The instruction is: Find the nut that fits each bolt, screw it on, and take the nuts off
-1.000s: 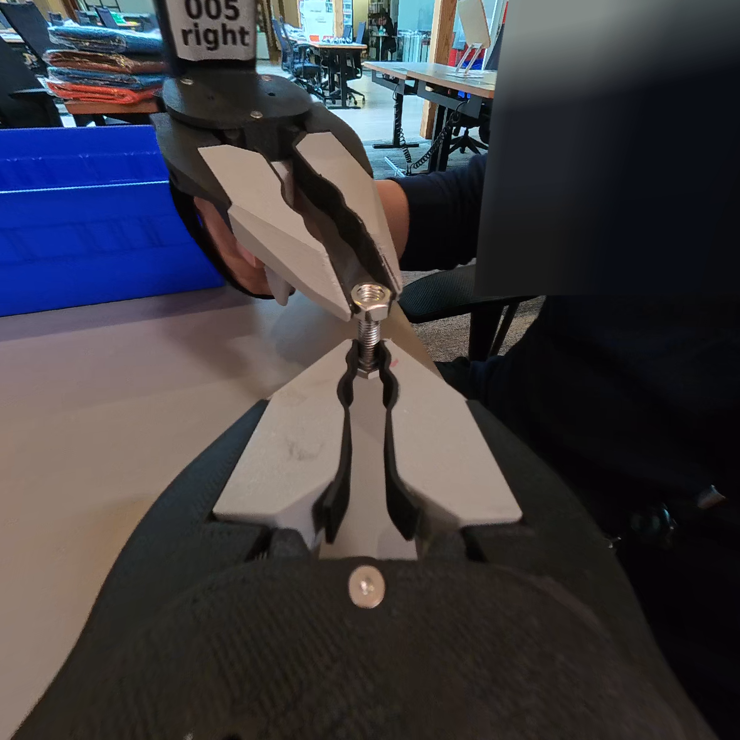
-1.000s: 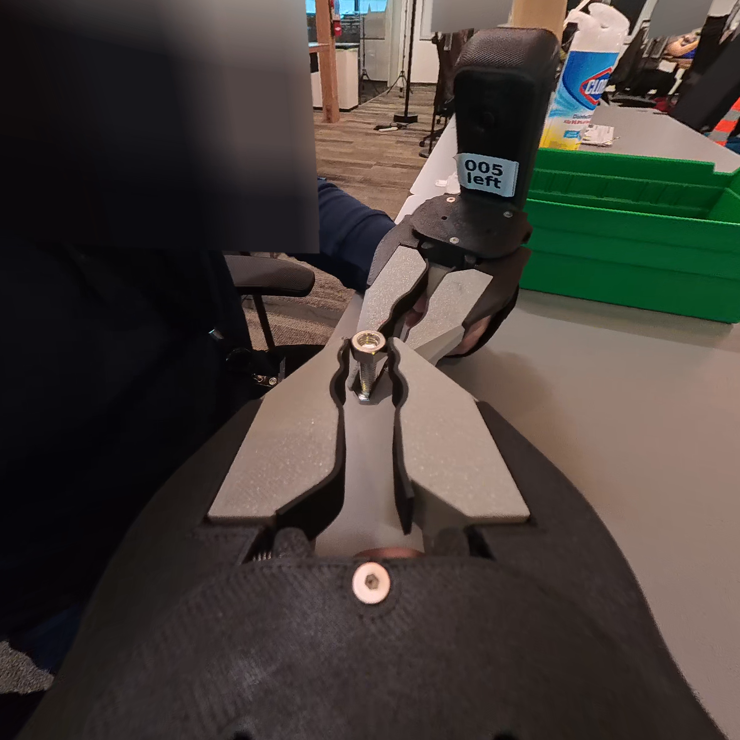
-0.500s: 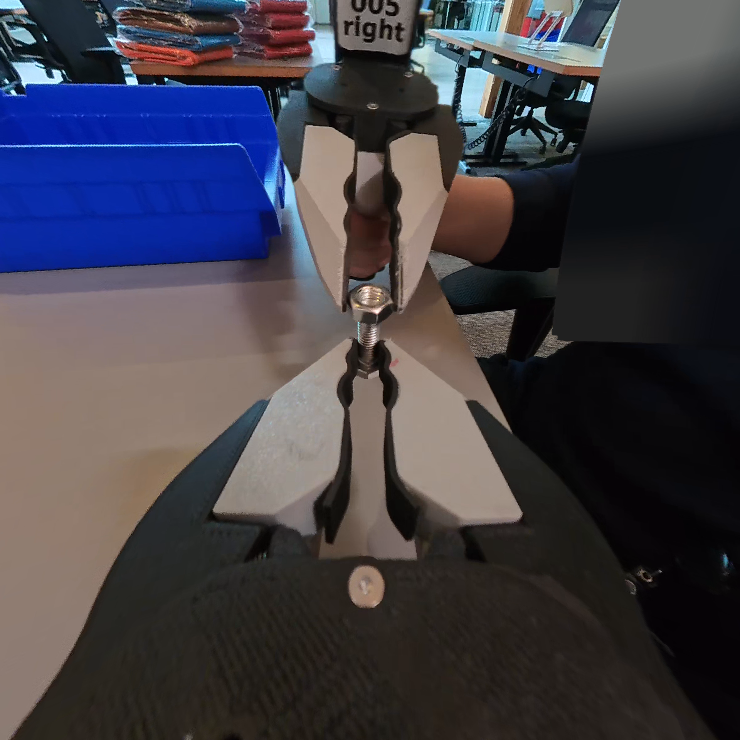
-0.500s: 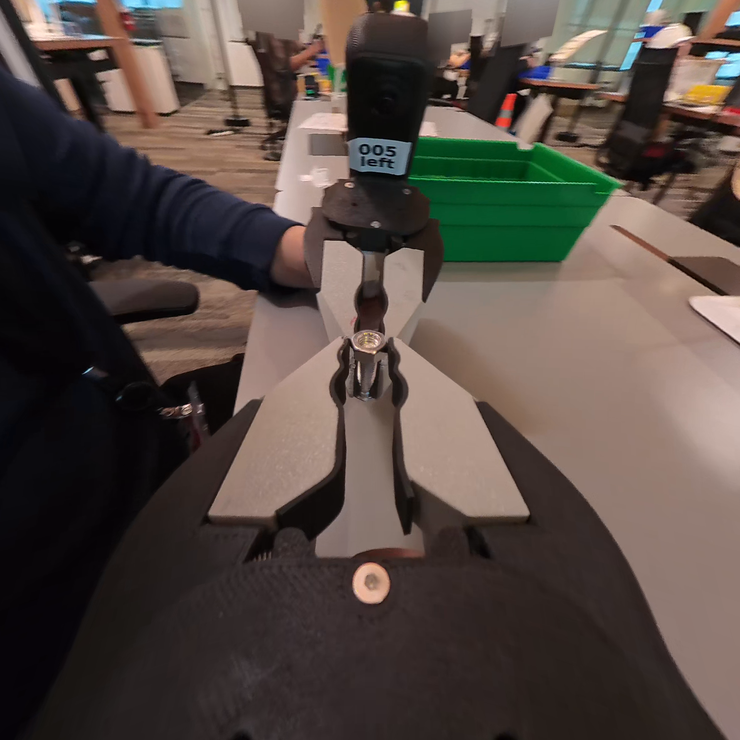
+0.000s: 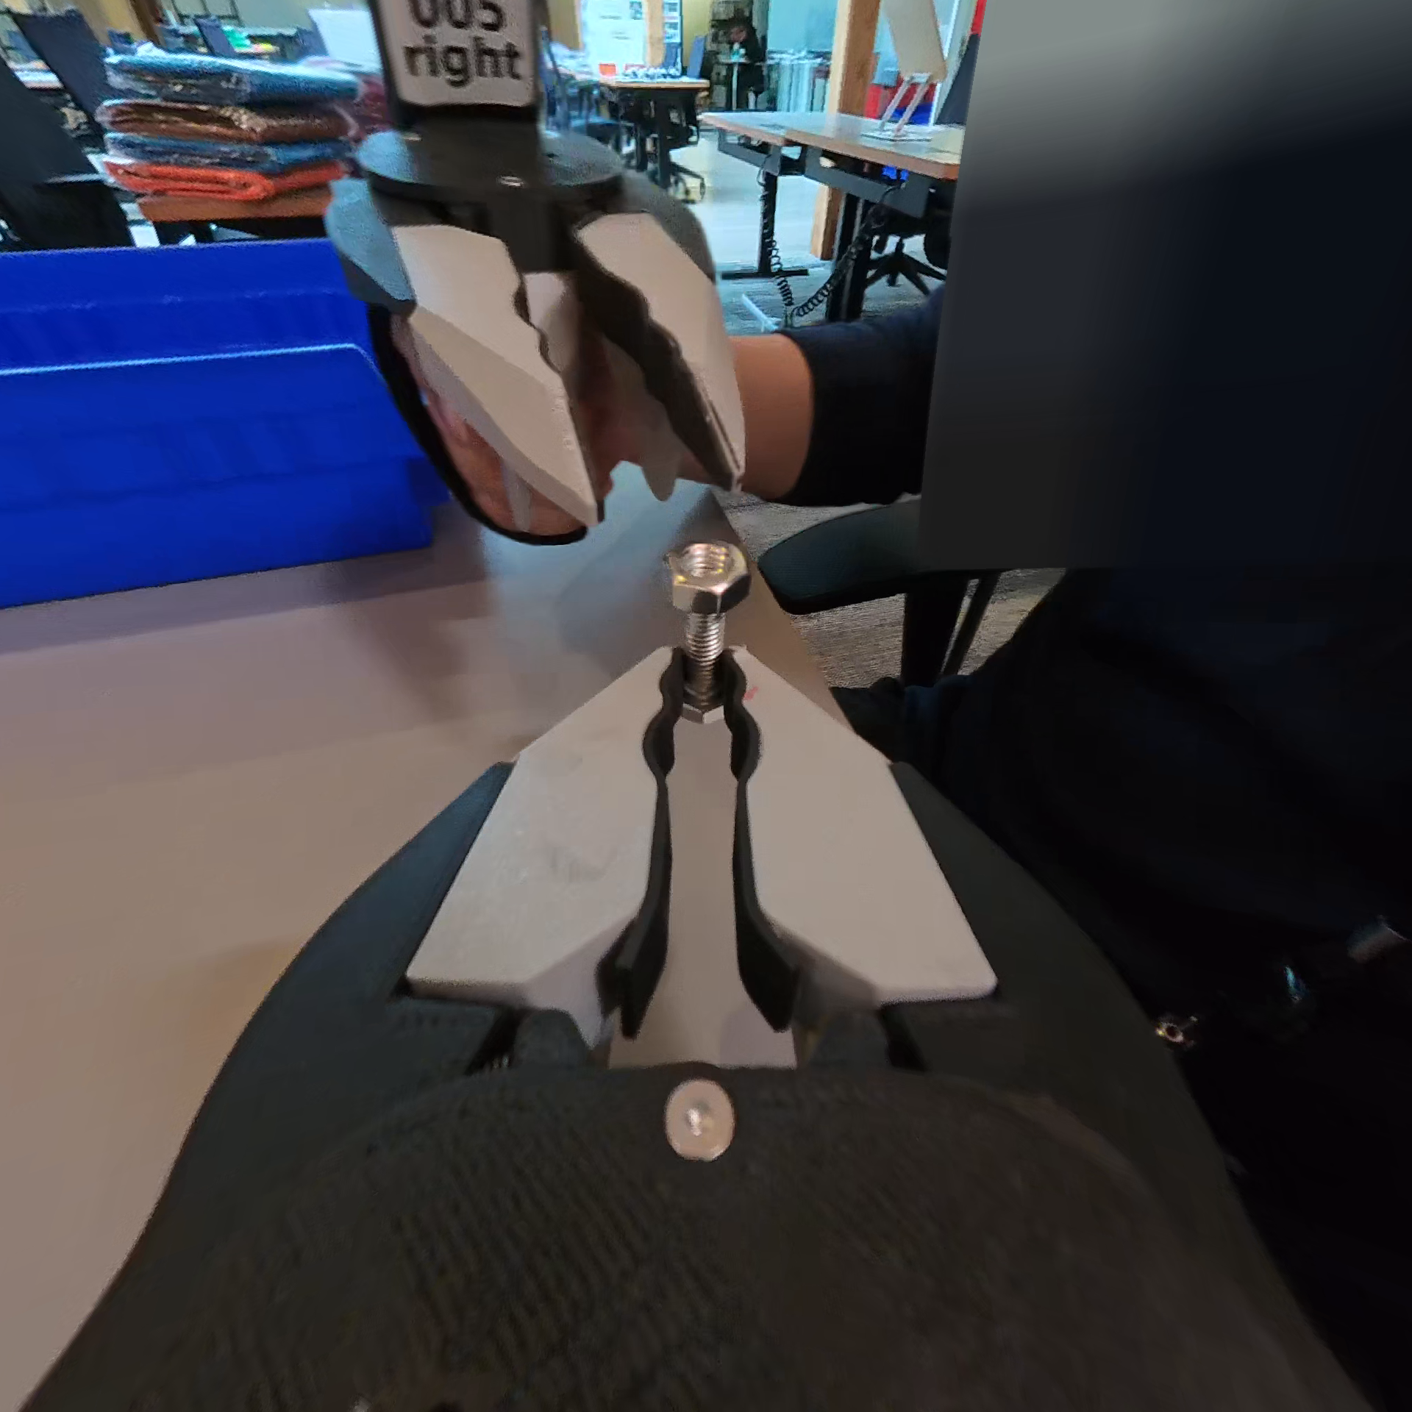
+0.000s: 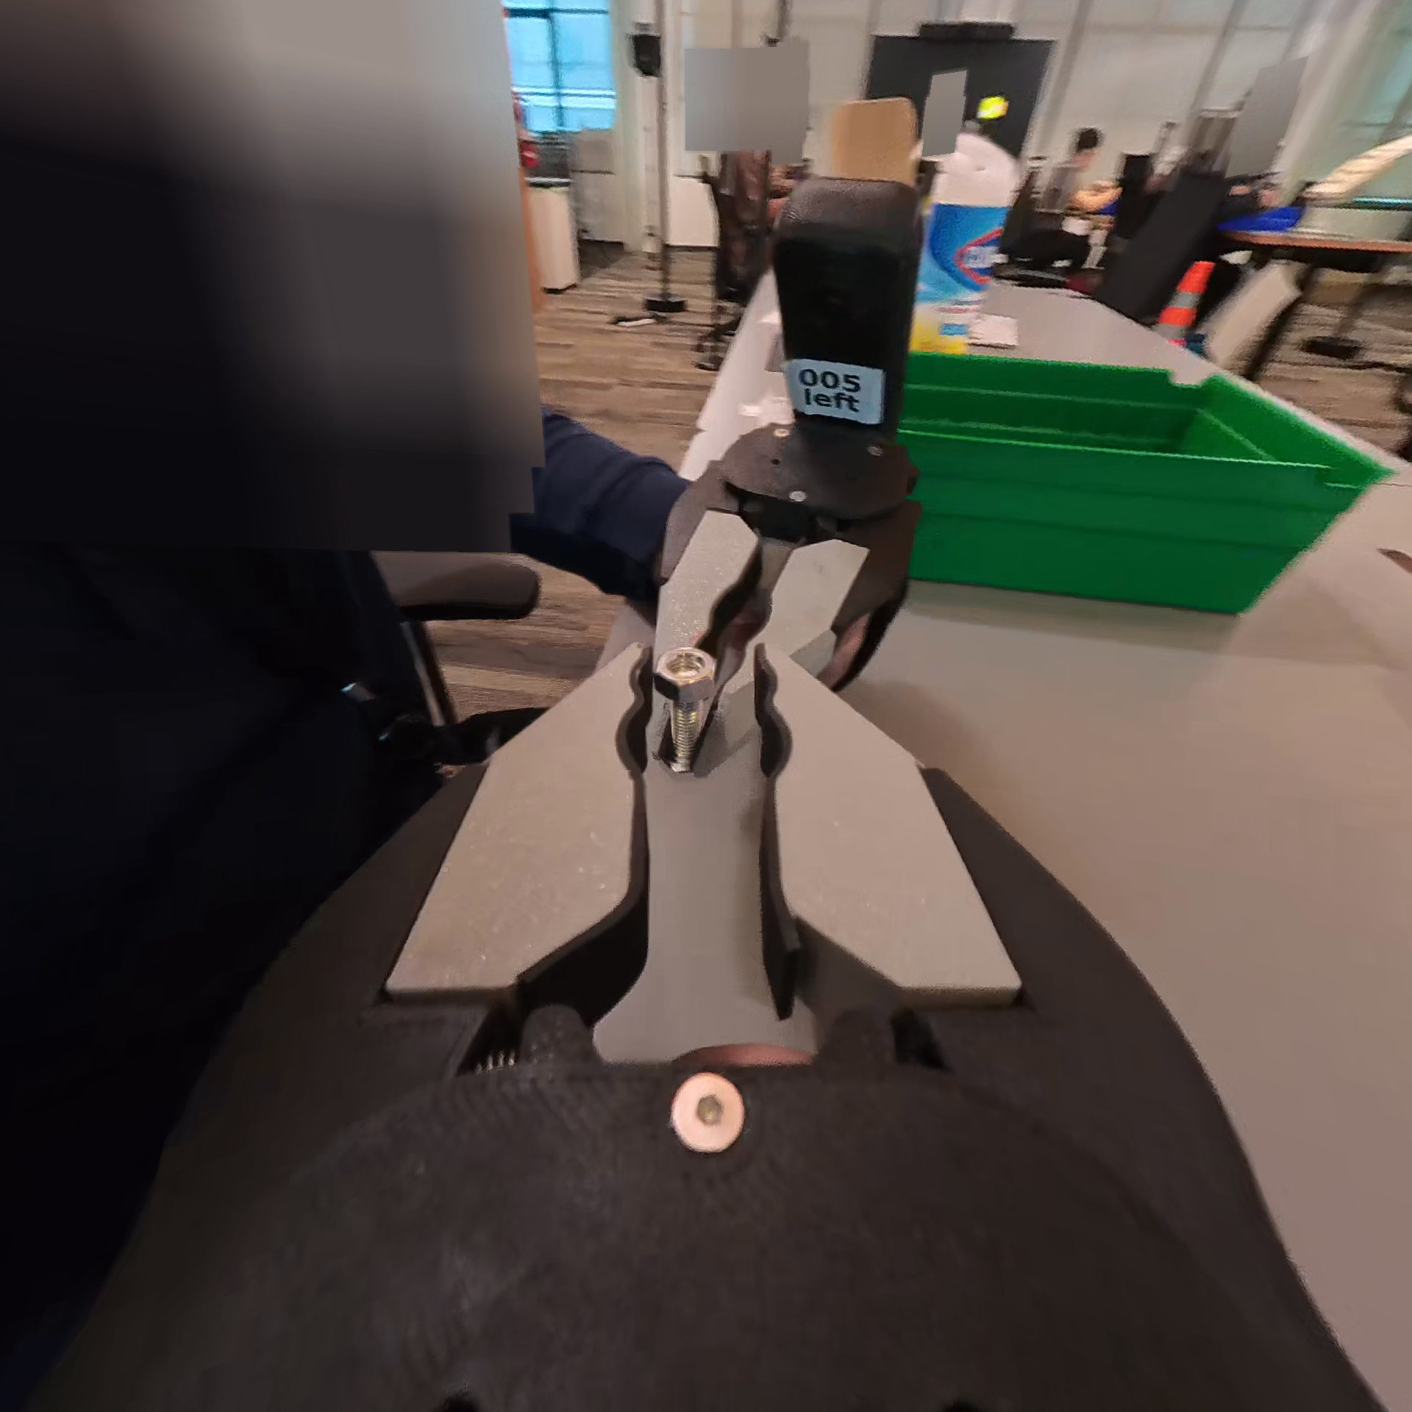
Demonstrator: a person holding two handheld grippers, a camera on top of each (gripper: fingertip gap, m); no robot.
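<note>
Bolt (image 5: 701,649) with nut (image 5: 707,578) upright, clamped in left hand-held gripper (image 5: 703,691), right hand-held gripper (image 5: 663,489) tilted above, parted, empty

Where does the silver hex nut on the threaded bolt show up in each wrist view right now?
Left wrist view: the silver hex nut sits at centre, on the tip of the bolt above the shut left gripper.
Right wrist view: the nut sits at centre, between the fingers of the open right gripper, nearer the left-hand one.
Shared landmark: the grey table.
</note>
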